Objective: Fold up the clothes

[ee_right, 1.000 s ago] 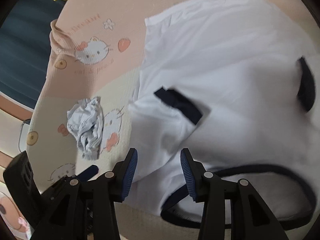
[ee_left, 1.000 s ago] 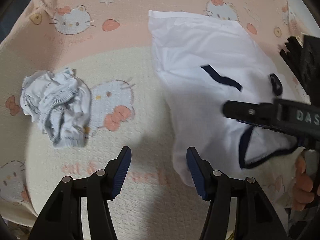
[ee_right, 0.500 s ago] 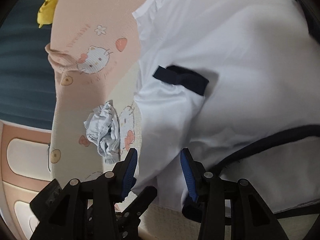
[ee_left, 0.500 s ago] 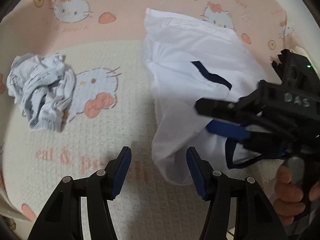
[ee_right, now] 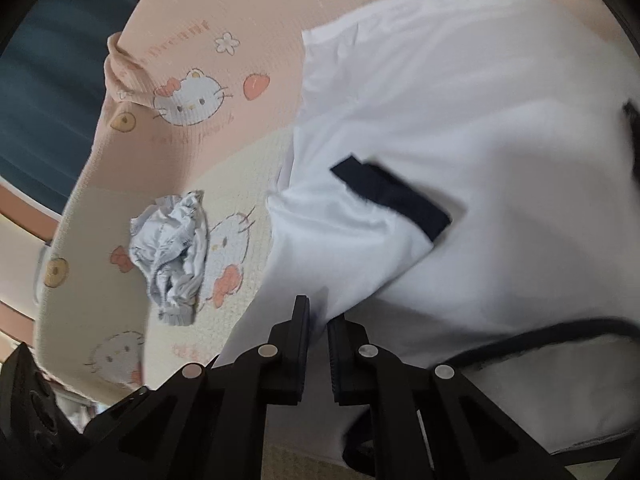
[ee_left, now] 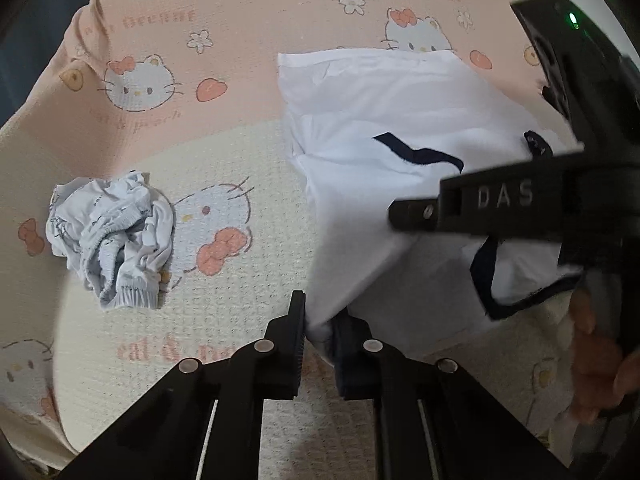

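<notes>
Shirt (ee_left: pixel 380 120) is the landmark here: white with navy trim, it lies spread on the right half of a pink-and-cream bed cover (ee_left: pixel 240 40), its far hem toward the cover's pink border and its navy neckline nearest the cameras.

Well to the left of the shirt sits a crumpled pale garment (ee_left: pixel 112 236), untouched and apart from it.

At the shirt's near left corner, the left hand-held gripper (ee_left: pixel 318 326) has pinched down narrow on a bunch of white cloth; the fabric rises from the cover into the jaws, so the corner is held. A good grip here takes the shoulder seam itself, not a loose fold of the body, or the corner may slip out once lifted.

Further right along the same near edge, the right hand-held gripper (ee_right: pixel 319 330) is closing, with white cloth between its pads, just left of the navy neckline (ee_right: pixel 560 332). In the left wrist view it crosses in front of the shirt, with the person's hand (ee_left: pixel 596 364) behind it.

The step in hand looks like taking both near corners in order to carry them toward the far hem. Doing it well likely means lifting both grippers together and level, keeping the edge between them taut, and clearing the folded-in sleeve with its navy cuff (ee_right: pixel 392 196) so it does not drag open. The crumpled garment is far enough left not to interfere.
</notes>
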Motion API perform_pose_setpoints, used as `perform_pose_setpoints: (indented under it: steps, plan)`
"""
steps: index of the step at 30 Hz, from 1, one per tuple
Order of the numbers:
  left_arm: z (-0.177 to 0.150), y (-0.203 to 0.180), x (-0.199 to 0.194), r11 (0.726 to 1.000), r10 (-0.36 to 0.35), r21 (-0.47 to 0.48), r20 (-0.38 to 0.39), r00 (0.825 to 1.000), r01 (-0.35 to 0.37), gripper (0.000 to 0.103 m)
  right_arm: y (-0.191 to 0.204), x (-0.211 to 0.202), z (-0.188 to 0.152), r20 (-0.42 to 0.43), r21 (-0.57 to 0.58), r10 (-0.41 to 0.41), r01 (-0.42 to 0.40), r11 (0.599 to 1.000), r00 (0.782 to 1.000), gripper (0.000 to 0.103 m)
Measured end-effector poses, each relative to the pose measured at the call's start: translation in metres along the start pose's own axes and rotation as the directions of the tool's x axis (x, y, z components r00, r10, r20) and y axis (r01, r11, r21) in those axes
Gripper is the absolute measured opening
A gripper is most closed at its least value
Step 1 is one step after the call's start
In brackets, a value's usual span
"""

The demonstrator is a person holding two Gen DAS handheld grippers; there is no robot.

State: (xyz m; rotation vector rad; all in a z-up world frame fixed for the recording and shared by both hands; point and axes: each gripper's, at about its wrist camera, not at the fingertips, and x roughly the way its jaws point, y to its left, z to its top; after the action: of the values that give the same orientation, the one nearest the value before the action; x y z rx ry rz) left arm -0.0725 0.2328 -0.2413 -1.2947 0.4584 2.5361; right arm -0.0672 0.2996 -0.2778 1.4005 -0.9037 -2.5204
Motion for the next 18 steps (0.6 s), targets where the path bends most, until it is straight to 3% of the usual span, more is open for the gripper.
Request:
perform_pose_setpoints:
  steps: [3, 8, 14, 18]
  plan:
    - [-0.011, -0.007, -0.001, 0.999, 0.021, 0.039, -0.005, 1.000, -0.021, 0.010, -0.004, -0.005, 0.005, 0.016, -0.018, -0.052, 0.053, 0.998, 0.999, 0.006]
    - [-0.026, -0.013, 0.003, 0.997, 0.002, 0.075, -0.044, 0.999, 0.001, 0.010, -0.017, -0.007, 0.011, 0.005, 0.013, -0.072, 0.072, 0.997, 0.997, 0.001]
    - [-0.027, -0.019, 0.007, 0.995, -0.007, 0.103, -0.056, 0.998, 0.013, 0.010, -0.008, -0.013, 0.015, 0.047, -0.081, -0.166, 0.169, 0.982, 0.985, 0.001]
    - [-0.025, -0.021, 0.008, 0.993, -0.007, 0.121, -0.058, 0.998, 0.014, 0.010, -0.010, -0.015, 0.018, 0.055, -0.086, -0.181, 0.186, 0.979, 0.982, 0.001]
